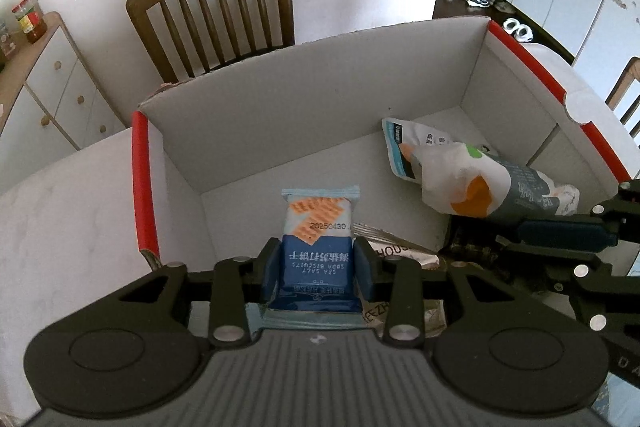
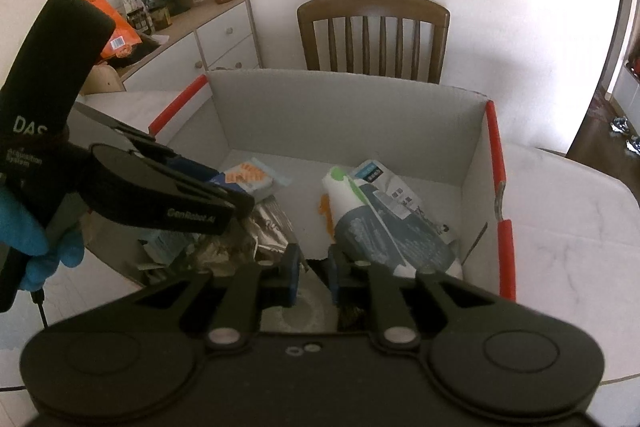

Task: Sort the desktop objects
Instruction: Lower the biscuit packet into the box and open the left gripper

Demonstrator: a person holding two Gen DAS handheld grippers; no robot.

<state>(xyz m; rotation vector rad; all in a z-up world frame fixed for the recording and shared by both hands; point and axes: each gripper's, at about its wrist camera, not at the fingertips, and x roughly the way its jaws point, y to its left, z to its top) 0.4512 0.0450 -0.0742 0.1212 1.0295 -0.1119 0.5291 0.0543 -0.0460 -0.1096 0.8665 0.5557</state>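
Biscuit packet [image 1: 318, 247] sits clamped in my left gripper [image 1: 318, 267] above the box [image 1: 248, 131]. My right gripper [image 2: 314, 273] hangs narrow, holding nothing, beside a pouch [image 2: 384, 223].

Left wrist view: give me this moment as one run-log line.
left gripper: shut on biscuit packet, over box | right gripper: open, holding nothing | snack bags: in box

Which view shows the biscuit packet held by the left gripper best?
The left wrist view. The biscuit packet sits centred between the left gripper fingers, its print and date stamp readable, over the box. The right wrist view shows only its orange-patterned end, the rest hidden behind the left gripper.
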